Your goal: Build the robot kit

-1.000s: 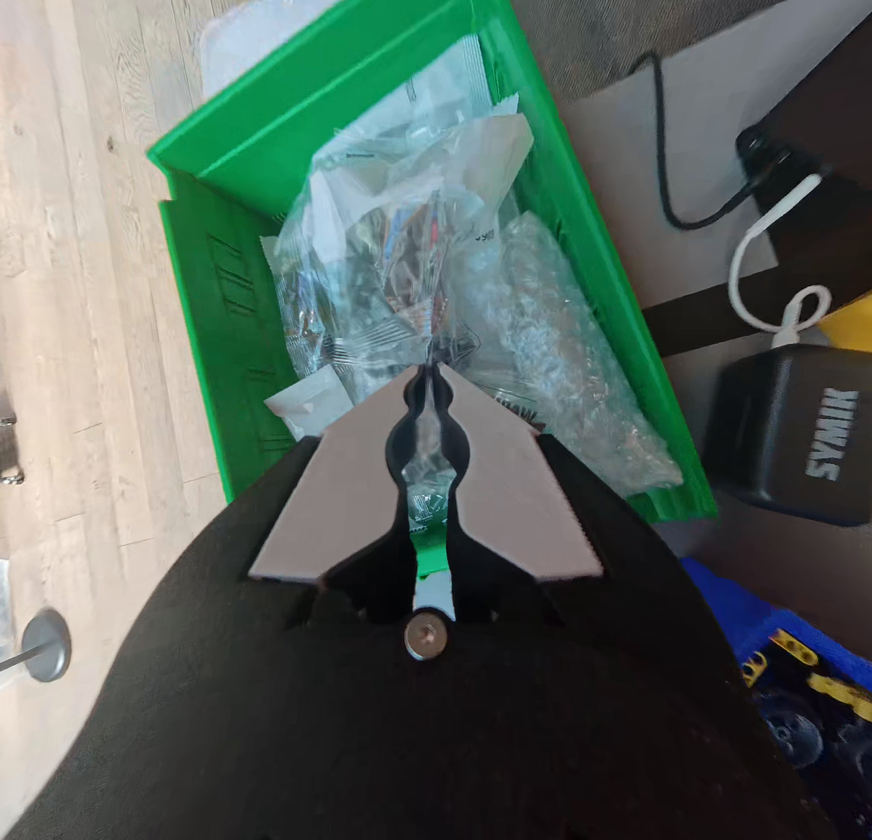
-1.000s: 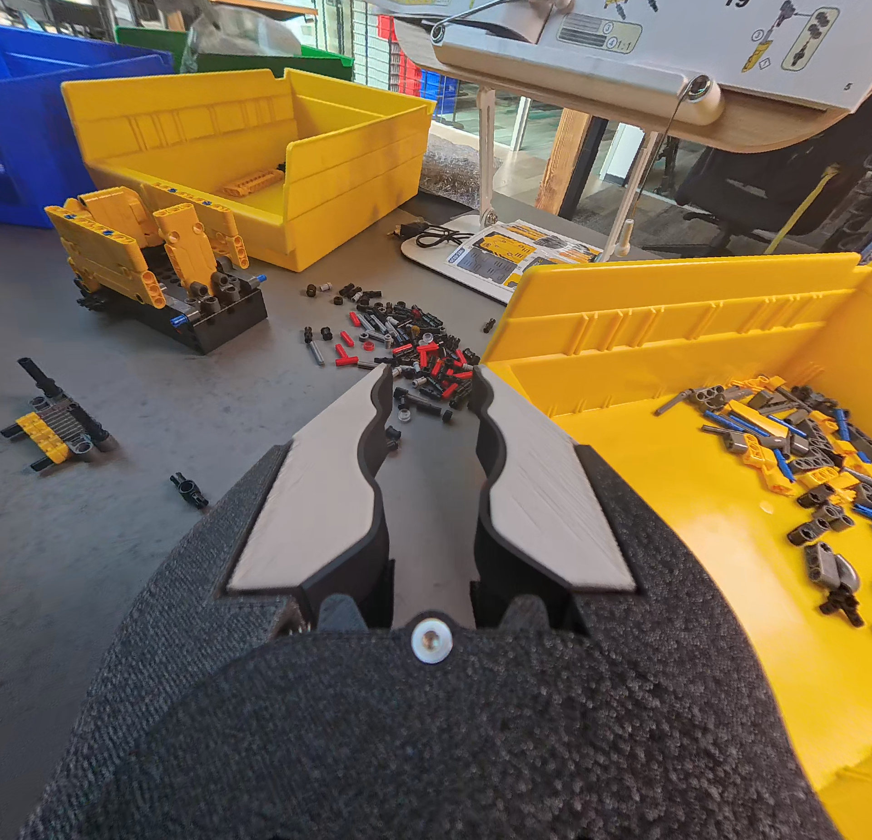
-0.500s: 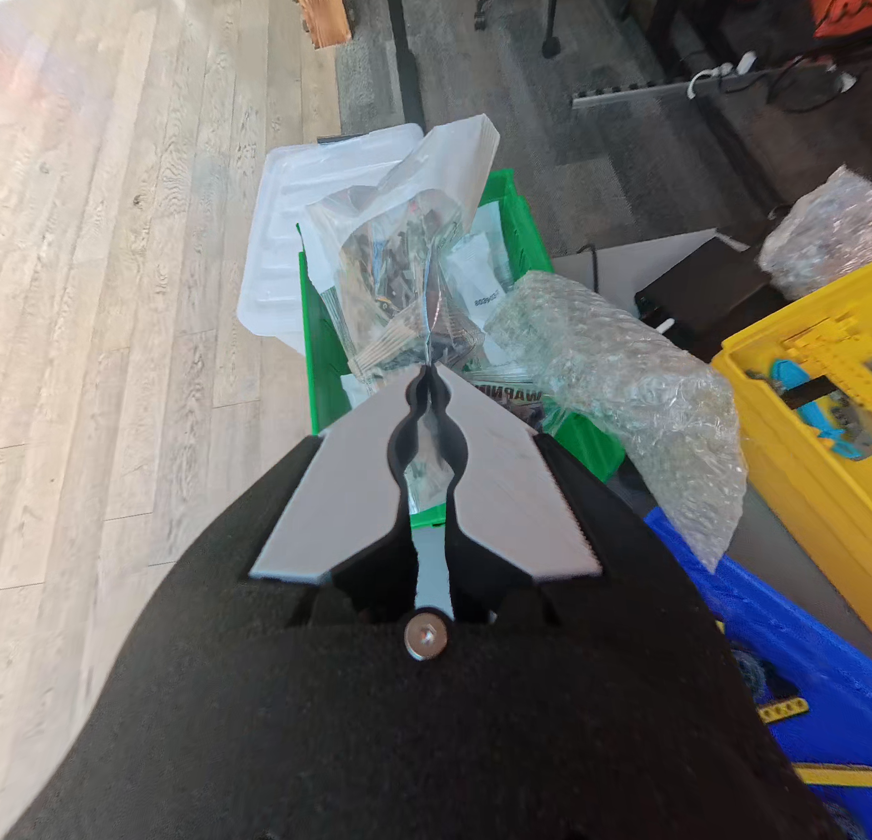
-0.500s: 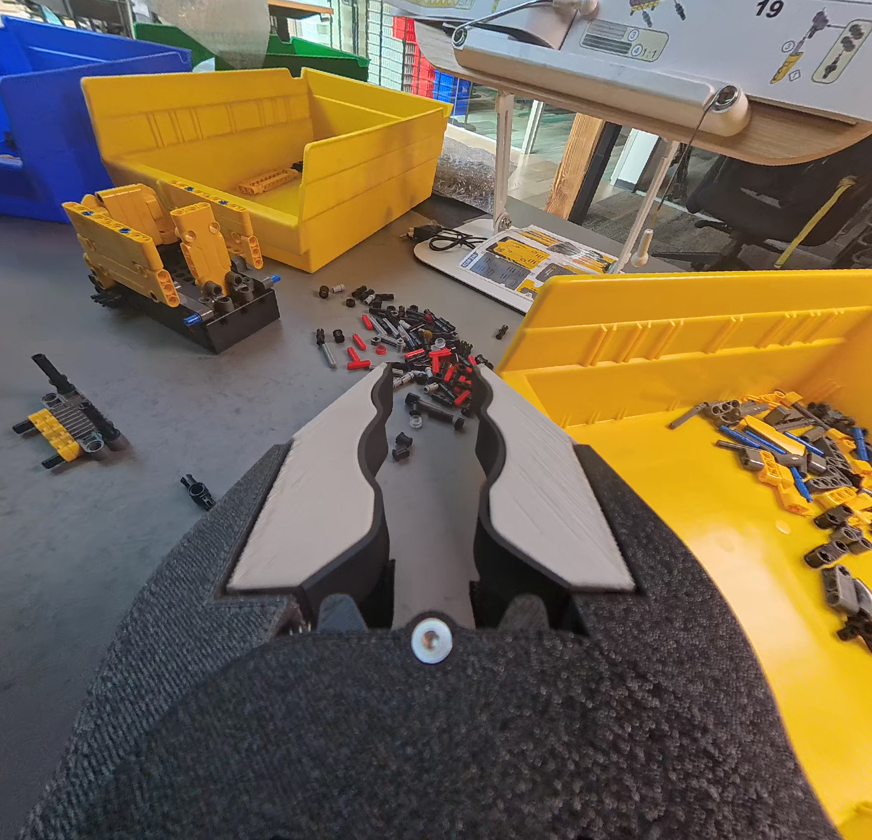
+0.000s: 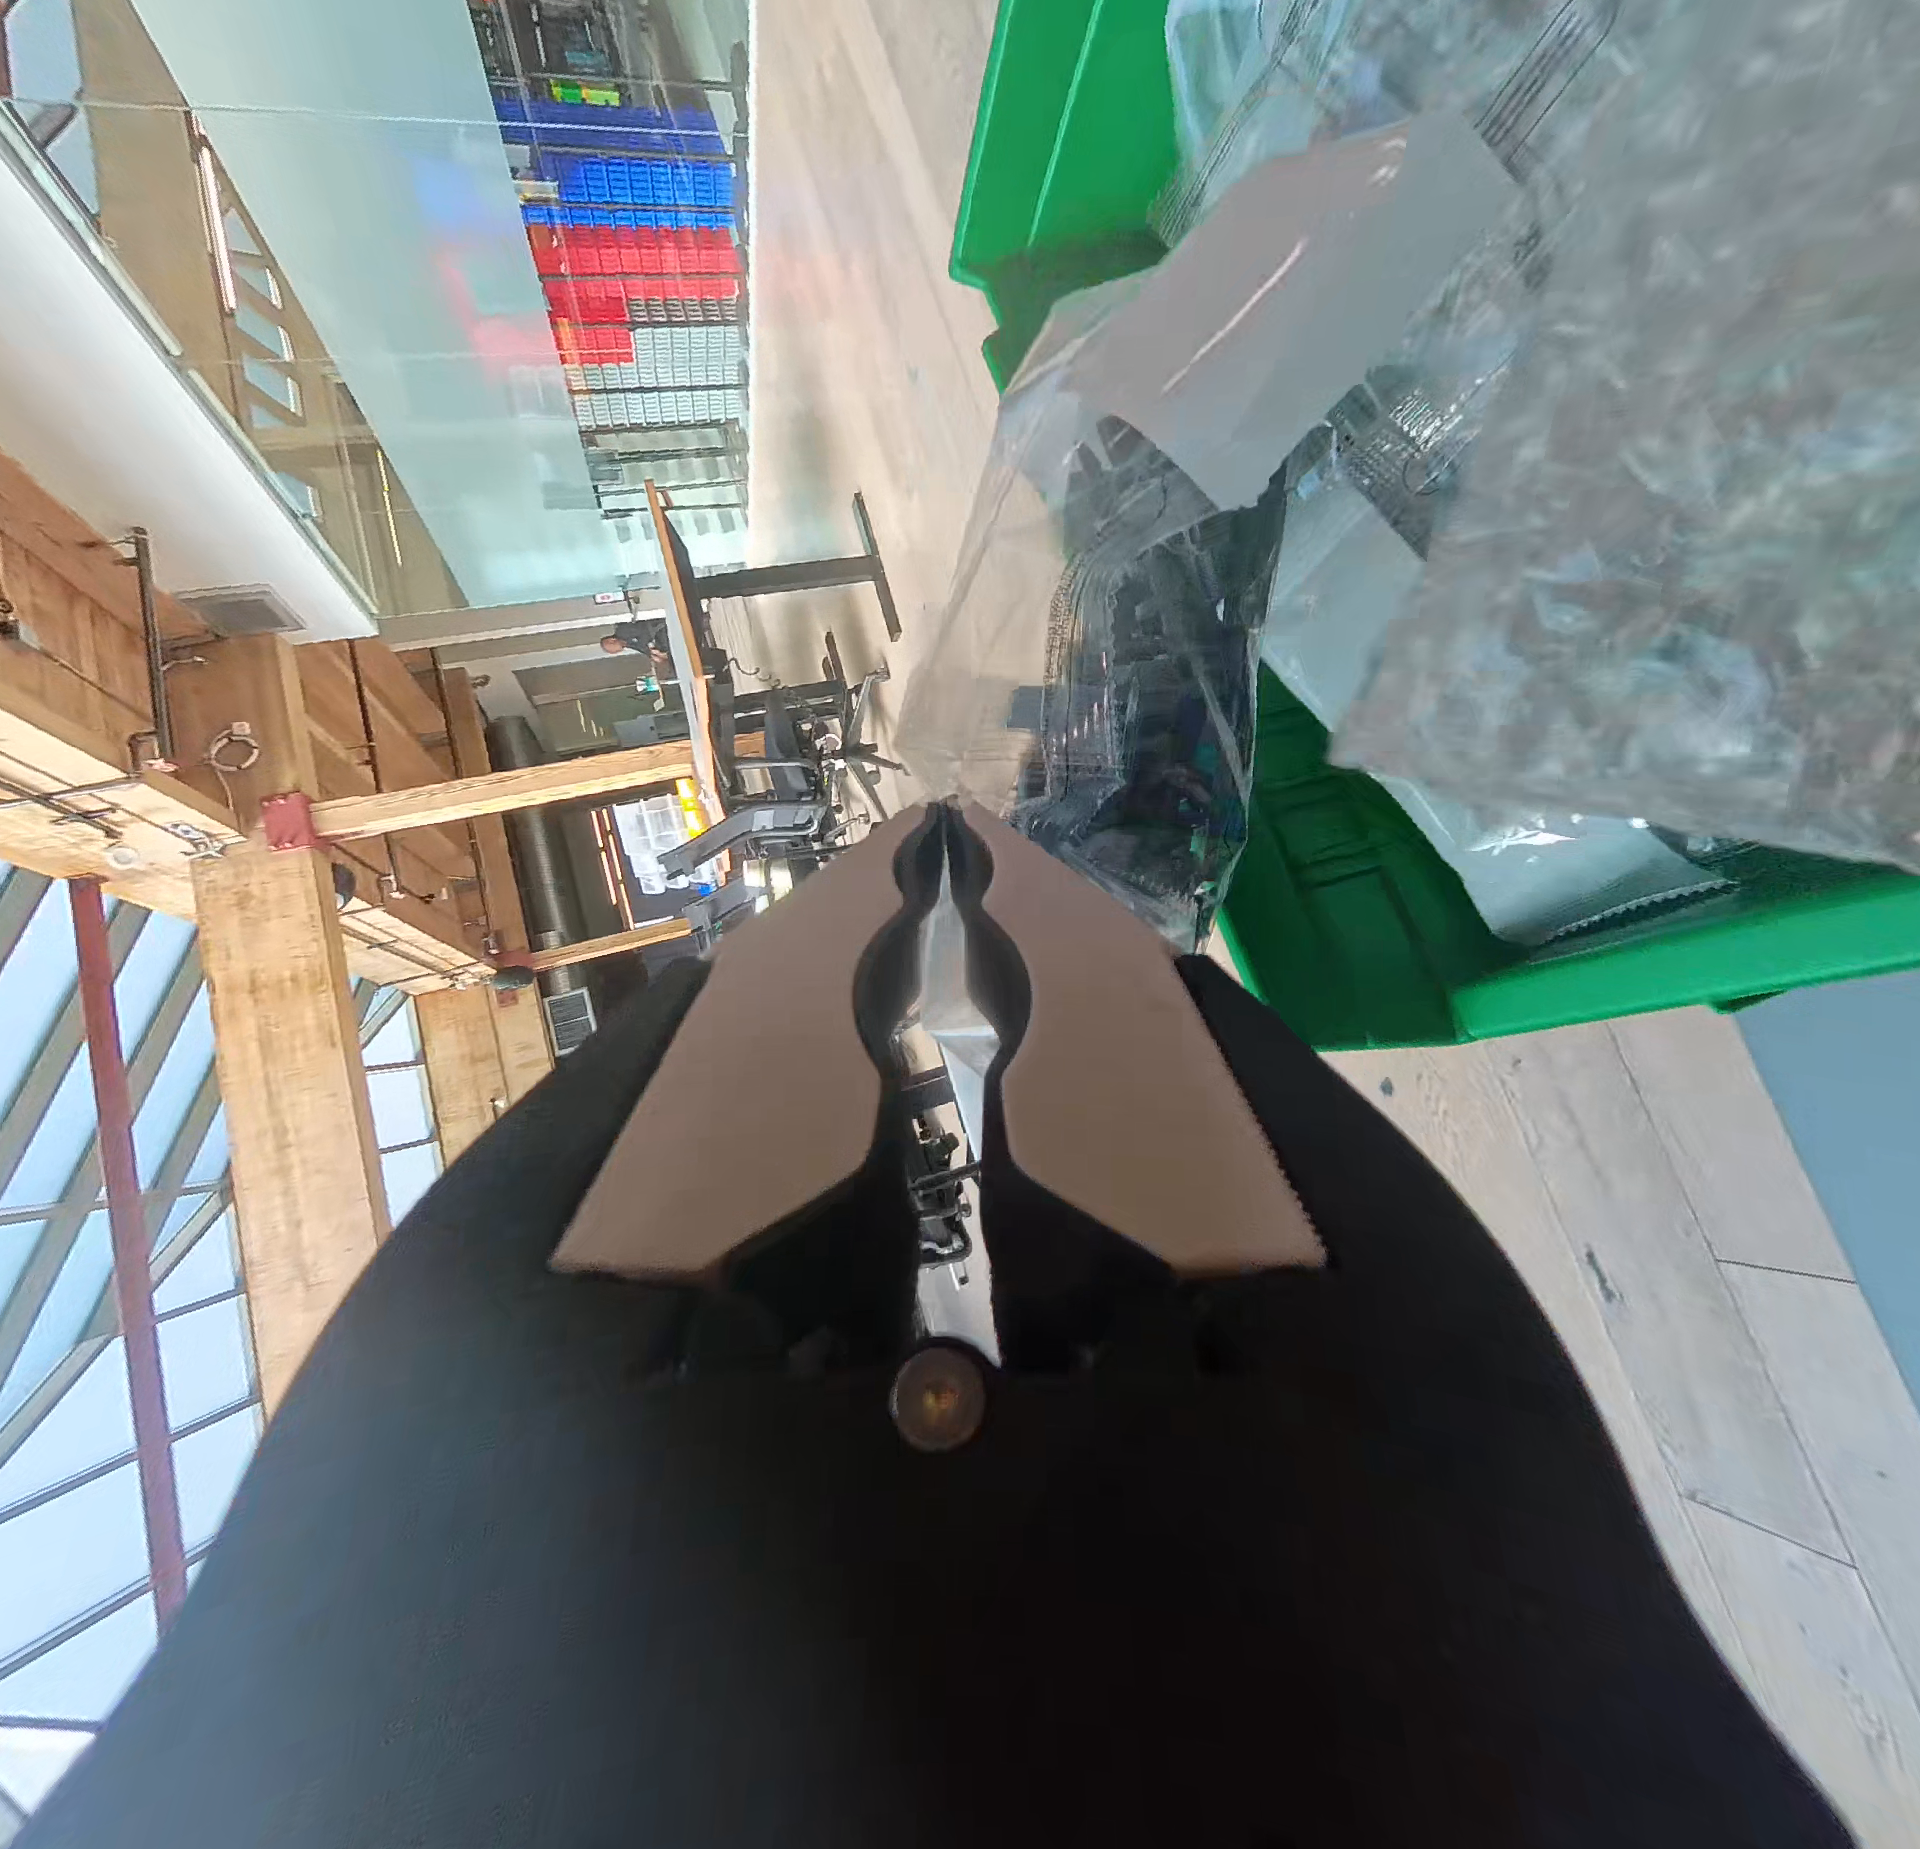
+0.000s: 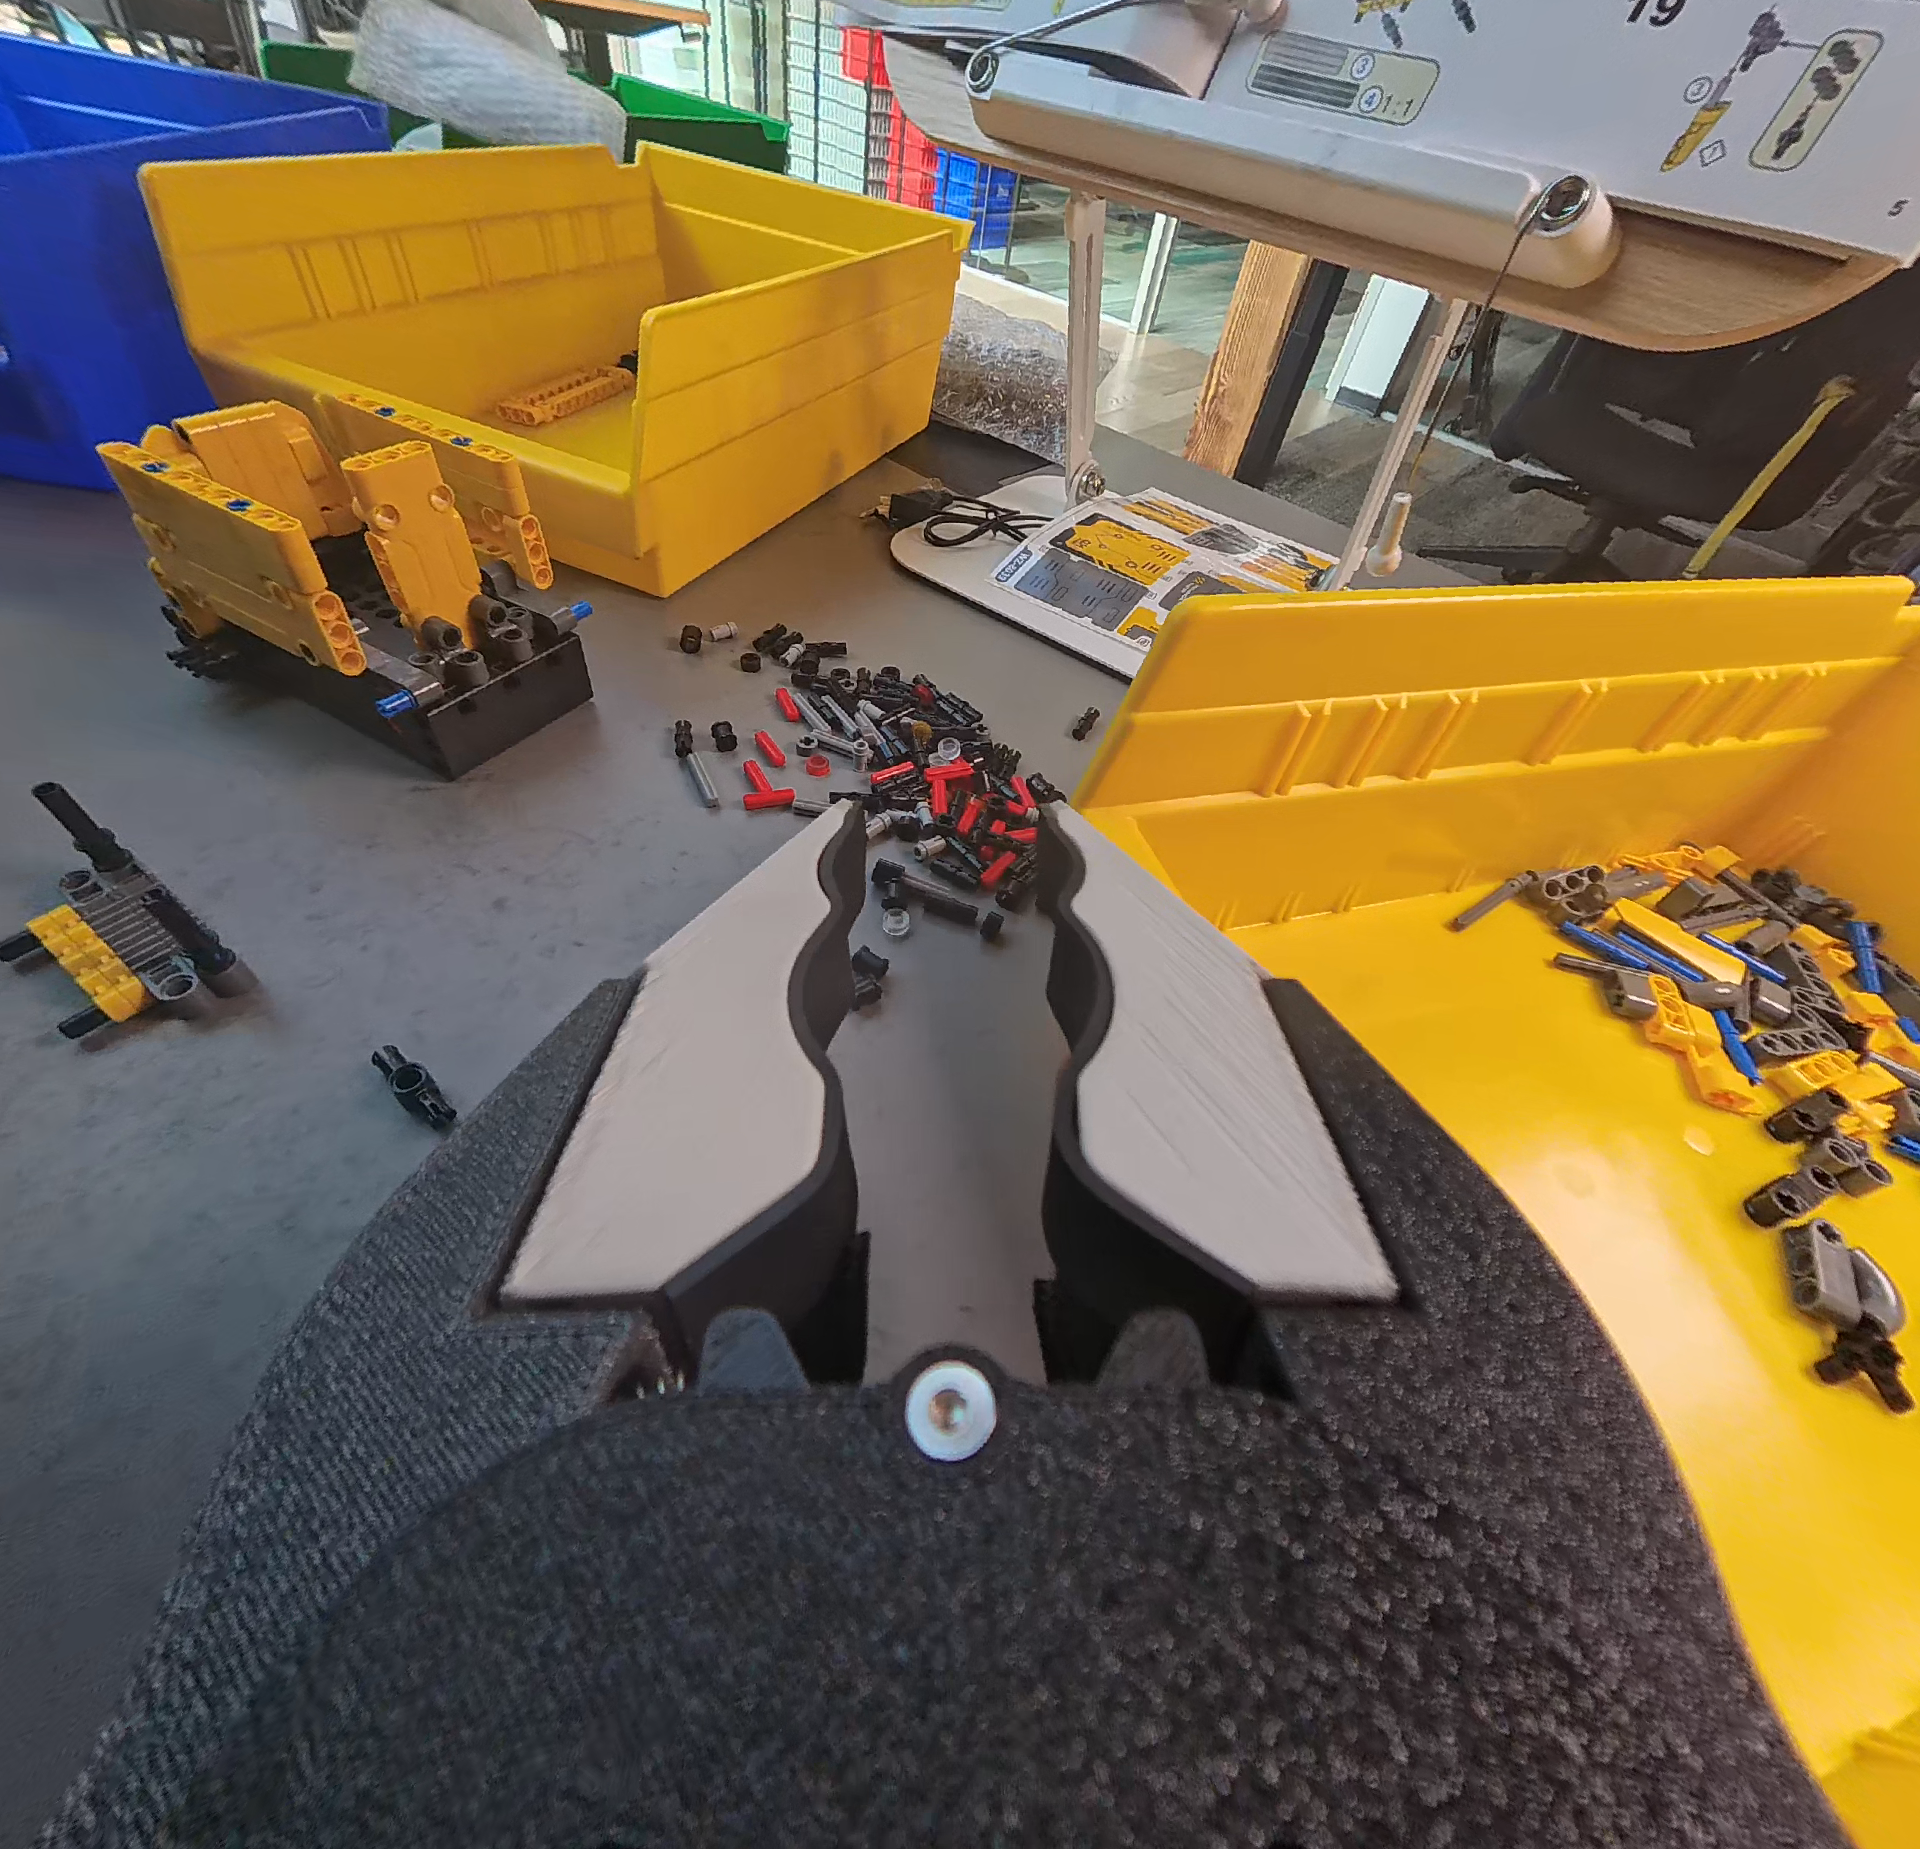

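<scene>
our left claw (image 5: 943, 812) pinches a clear plastic bag (image 5: 1122, 656) beside the green bin (image 5: 1049, 137); our right claw (image 6: 951, 833) gapes, empty, over loose pins (image 6: 935, 771) on the worktop (image 6: 312, 864).

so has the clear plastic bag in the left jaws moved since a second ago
Yes. The left gripper, shut on the clear plastic bag, has lifted it up out of the green bin, where it lay earlier; it now hangs alongside the bin.

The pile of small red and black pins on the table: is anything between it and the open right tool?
Nothing visible blocks it. The right tool is open just before the pin pile, with only bare grey table around; the yellow bin stands beside it.
</scene>
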`<action>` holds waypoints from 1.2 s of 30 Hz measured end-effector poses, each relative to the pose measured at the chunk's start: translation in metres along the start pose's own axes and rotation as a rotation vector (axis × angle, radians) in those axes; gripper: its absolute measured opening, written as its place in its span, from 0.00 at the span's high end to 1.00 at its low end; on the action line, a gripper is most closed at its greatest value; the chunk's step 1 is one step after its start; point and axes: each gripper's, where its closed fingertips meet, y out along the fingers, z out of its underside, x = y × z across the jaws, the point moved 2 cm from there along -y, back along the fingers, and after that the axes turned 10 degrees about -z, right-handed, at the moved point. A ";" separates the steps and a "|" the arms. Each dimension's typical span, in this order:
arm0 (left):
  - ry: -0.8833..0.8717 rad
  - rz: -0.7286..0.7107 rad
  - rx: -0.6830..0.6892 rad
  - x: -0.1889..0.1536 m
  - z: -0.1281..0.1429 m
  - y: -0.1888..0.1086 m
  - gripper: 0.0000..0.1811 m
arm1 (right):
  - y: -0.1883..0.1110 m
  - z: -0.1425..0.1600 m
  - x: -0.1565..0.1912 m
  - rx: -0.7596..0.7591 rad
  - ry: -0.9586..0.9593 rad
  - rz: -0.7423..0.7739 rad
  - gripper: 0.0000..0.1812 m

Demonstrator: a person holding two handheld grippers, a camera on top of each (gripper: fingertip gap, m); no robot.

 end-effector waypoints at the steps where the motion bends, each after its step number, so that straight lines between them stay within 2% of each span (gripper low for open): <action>1: -0.004 -0.002 0.013 0.003 0.003 0.003 1.00 | 0.000 0.000 0.000 0.000 -0.001 0.001 0.82; 4: -0.110 0.031 0.028 0.017 0.010 0.006 1.00 | 0.000 0.000 0.000 0.000 0.001 0.001 0.82; 7: -0.343 0.111 -0.024 0.036 0.008 -0.004 1.00 | -0.001 0.000 0.000 -0.002 -0.001 -0.002 0.82; 11: -0.740 0.359 -0.231 0.062 -0.014 -0.050 1.00 | -0.002 -0.004 0.004 -0.014 -0.009 -0.016 0.82; 14: -0.977 0.626 -0.480 0.079 -0.040 -0.116 1.00 | -0.004 -0.014 0.009 -0.055 -0.012 -0.040 0.82; 18: -1.104 0.968 -0.848 0.086 -0.072 -0.237 1.00 | -0.004 -0.037 0.025 -0.155 0.015 -0.131 0.81; 23: -1.060 1.356 -1.224 0.059 -0.103 -0.402 1.00 | 0.000 -0.085 0.062 -0.308 0.068 -0.354 0.74; 27: -1.022 1.646 -1.449 0.023 -0.117 -0.513 1.00 | 0.002 -0.133 0.101 -0.434 0.129 -0.592 0.67; 30: -1.063 1.905 -1.557 -0.001 -0.127 -0.570 1.00 | 0.007 -0.155 0.118 -0.502 0.218 -0.756 0.59; 32: -1.108 2.072 -1.580 -0.016 -0.135 -0.594 1.00 | 0.012 -0.161 0.126 -0.521 0.290 -0.860 0.50; 34: -1.155 2.195 -1.554 -0.034 -0.147 -0.607 1.00 | 0.009 -0.167 0.132 -0.572 0.393 -0.973 0.48; 35: -1.175 2.233 -1.526 -0.044 -0.153 -0.611 1.00 | 0.006 -0.170 0.134 -0.601 0.449 -1.025 0.51; 36: -1.199 2.258 -1.500 -0.053 -0.158 -0.612 1.00 | 0.002 -0.171 0.134 -0.627 0.484 -1.052 0.65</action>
